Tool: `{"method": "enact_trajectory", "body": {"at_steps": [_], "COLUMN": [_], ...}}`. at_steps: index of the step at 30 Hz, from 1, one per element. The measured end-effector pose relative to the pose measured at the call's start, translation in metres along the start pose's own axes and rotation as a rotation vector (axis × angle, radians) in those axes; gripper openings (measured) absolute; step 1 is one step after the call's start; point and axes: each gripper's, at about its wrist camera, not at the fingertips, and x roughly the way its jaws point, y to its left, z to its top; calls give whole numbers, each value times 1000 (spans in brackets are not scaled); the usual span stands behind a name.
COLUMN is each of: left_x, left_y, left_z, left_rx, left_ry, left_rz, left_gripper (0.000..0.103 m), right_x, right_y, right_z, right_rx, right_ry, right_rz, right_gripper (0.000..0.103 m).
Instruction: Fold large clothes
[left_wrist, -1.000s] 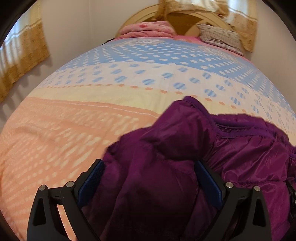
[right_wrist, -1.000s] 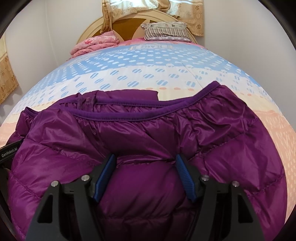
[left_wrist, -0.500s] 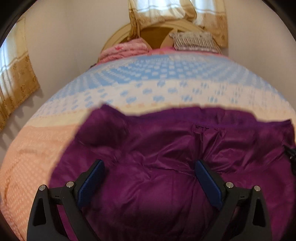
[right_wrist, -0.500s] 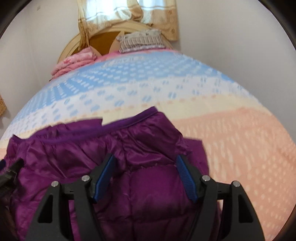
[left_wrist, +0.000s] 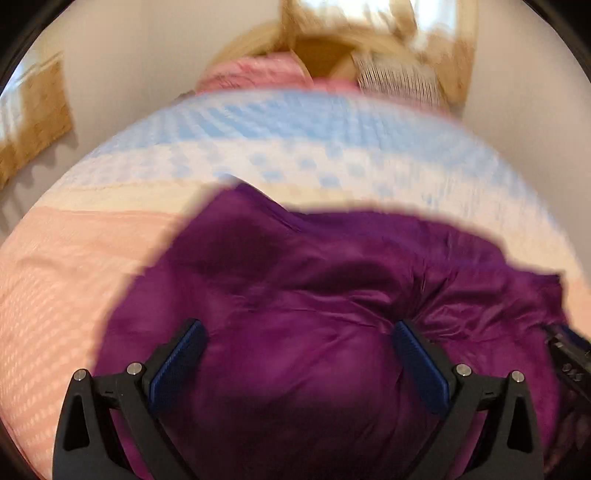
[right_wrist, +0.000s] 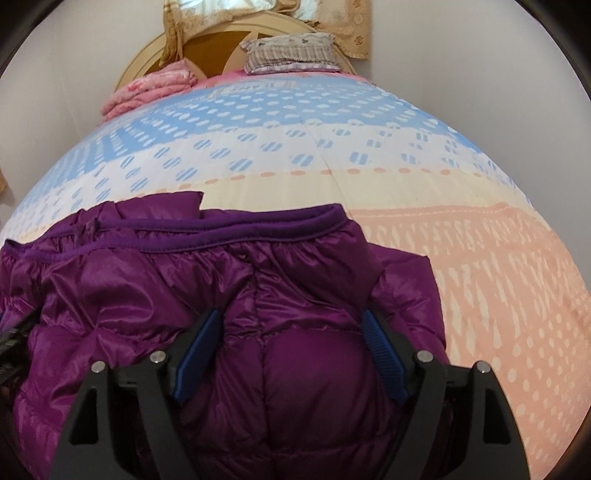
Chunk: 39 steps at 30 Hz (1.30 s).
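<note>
The whole left wrist view is smearing with motion blur: the pattern on the bed cover is running into streaks, and the pillow and pink blanket at the head of the bed are showing as soft patches only. The jacket is losing its seams and quilting there, and its near part is running off the bottom edge in both views. Whether the left gripper pads are pressing the cloth is not showing. A dark object at the right edge is being cut off and blurred. In the right wrist view, a dark shape is being cut by the left edge, and the jacket is hiding the bed's near edge.
</note>
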Motion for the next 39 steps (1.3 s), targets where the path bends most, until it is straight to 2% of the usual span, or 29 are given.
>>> {"method": "enact_trajectory", "body": {"at_steps": [2, 5, 7, 9, 12, 14, 18, 22, 27, 29, 32, 34, 37, 39], "left_x": [-28, -35, -22, -5, 14, 19, 16, -4, -40, -45, -49, -51, -46, -44], "left_y": [18, 36, 46, 56, 65, 71, 67, 78, 114, 127, 146, 146, 137, 133], "left_z": [2, 3, 1, -5, -18, -21, -24, -30, -57, -65, -78, -85, -92, -95], "left_rx": [-6, -5, 0, -19, -47, -77, -63, -61, -92, -130, -204, -225, -225, -234], "left_ry": [-102, -147, -111, -56, 7, 26, 26, 23, 20, 34, 78, 85, 104, 109], "left_rz": [45, 133, 187, 212, 227, 189, 190, 182, 180, 150, 69, 27, -34, -47], "left_gripper": [102, 102, 102, 102, 102, 102, 102, 102, 102, 102, 102, 102, 101, 91], "right_x": [-27, -54, -61, -55, -28, -8, 4, 10, 10, 1, -32, -59, -76, -77], "right_y": [4, 35, 65, 91, 106, 104, 104, 104, 106, 104, 98, 90, 80, 80], "right_z": [2, 4, 4, 0, -11, -19, -24, -21, -18, -19, -31, -47, -66, -77], "right_rx": [41, 16, -36, -84, -129, -137, -141, -143, -143, -146, -147, -151, -128, -128], "right_ry": [-70, -148, -163, -145, -109, -58, -44, -20, -12, -15, -69, -105, -116, -102], "right_rz": [33, 99, 152, 167, 103, 92, 81, 82, 80, 79, 78, 77, 84, 98], "right_gripper": [81, 81, 81, 81, 81, 81, 84, 85, 85, 85, 85, 86, 91, 91]}}
